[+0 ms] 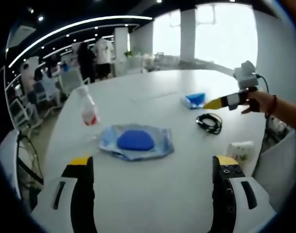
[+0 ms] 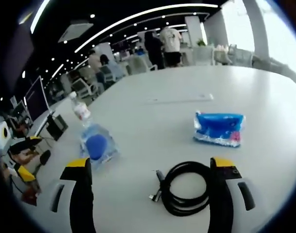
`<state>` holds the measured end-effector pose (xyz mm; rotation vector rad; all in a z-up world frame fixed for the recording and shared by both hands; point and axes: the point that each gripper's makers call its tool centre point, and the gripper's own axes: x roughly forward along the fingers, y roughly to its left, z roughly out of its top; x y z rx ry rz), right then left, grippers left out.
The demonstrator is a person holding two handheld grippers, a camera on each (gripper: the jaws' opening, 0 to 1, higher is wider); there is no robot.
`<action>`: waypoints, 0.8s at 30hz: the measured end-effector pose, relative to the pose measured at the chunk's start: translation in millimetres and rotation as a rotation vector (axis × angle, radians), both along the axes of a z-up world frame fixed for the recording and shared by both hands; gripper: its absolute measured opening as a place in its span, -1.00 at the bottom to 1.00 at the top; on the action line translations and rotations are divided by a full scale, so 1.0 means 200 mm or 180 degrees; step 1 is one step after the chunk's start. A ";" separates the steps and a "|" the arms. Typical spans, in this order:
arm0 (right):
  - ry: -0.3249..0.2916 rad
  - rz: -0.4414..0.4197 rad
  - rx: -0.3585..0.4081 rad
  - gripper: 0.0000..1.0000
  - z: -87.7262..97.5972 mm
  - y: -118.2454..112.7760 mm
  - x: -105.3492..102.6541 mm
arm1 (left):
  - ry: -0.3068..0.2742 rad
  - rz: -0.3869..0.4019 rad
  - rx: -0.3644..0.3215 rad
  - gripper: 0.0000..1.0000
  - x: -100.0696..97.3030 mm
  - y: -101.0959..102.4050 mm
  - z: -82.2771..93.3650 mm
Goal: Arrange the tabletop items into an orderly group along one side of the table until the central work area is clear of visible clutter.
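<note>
On the white table (image 1: 153, 204) a blue round item in a clear plastic bag (image 1: 136, 141) lies just ahead of my left gripper (image 1: 153, 162), which is open and holds nothing. A clear bottle with a red label (image 1: 88, 109) stands to its left. Farther right are a blue tissue pack (image 1: 194, 100), a black coiled cable (image 1: 209, 122) and a white adapter (image 1: 240, 150). My right gripper (image 2: 150, 162) is open, with the cable coil (image 2: 184, 194) on the table between its jaws. Beyond it lie the blue pack (image 2: 219, 128), the bagged blue item (image 2: 95, 145) and the bottle (image 2: 80, 111).
A hand (image 1: 259, 102) holds the right gripper (image 1: 230, 101) over the table's right side. A thin flat strip (image 2: 182, 99) lies mid-table. Chairs and several people (image 1: 94, 58) stand past the far edge. The table's left edge (image 1: 51, 145) drops to the floor.
</note>
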<state>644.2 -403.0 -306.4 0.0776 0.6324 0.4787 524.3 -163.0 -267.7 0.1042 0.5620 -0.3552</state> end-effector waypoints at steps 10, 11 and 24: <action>0.0044 0.0270 0.0136 0.99 0.04 0.25 -0.08 | 0.0010 0.0127 0.0054 0.98 0.10 0.13 -0.02; 0.0048 0.0283 0.0144 0.99 0.04 0.27 -0.09 | 0.0023 0.0129 0.0094 0.98 0.11 0.14 -0.03; 0.0124 0.0531 0.0200 0.94 -0.03 0.52 -0.14 | 0.0091 0.0237 0.0110 0.97 0.31 0.28 -0.11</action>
